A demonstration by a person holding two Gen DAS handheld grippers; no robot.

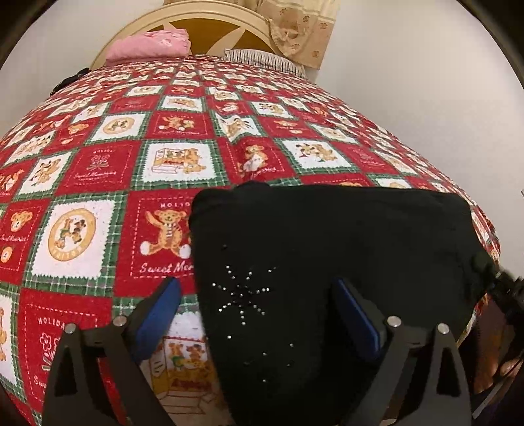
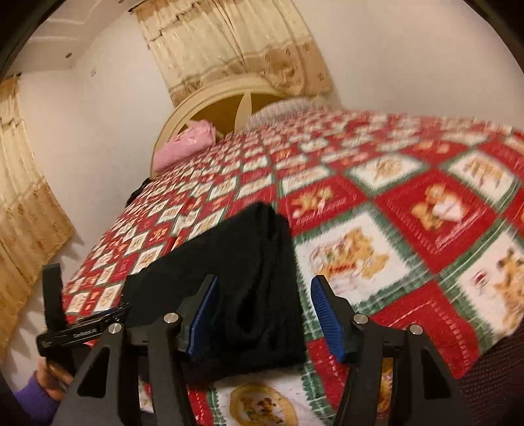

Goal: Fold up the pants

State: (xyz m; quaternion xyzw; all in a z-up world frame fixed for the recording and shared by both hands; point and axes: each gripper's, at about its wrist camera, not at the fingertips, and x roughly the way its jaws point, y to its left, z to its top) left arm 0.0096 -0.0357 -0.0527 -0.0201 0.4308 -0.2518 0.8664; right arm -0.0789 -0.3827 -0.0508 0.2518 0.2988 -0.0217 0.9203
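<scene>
The black pants (image 1: 327, 255) lie folded into a compact rectangle near the front edge of the bed, with a rhinestone star pattern on top. They also show in the right wrist view (image 2: 249, 278), with folded layers at the right end. My left gripper (image 1: 258, 295) is open and empty, hovering over the pants' left part, one finger off the cloth's left edge. My right gripper (image 2: 263, 304) is open and empty above the pants' right end. The left gripper's body (image 2: 75, 331) shows at lower left in the right wrist view.
The bed carries a red, green and white teddy-bear quilt (image 1: 98, 183). A pink pillow (image 1: 150, 46) and a striped pillow (image 1: 262, 59) lie by the cream headboard (image 1: 203, 16). Beige curtains (image 2: 229, 49) hang behind. White walls flank the bed.
</scene>
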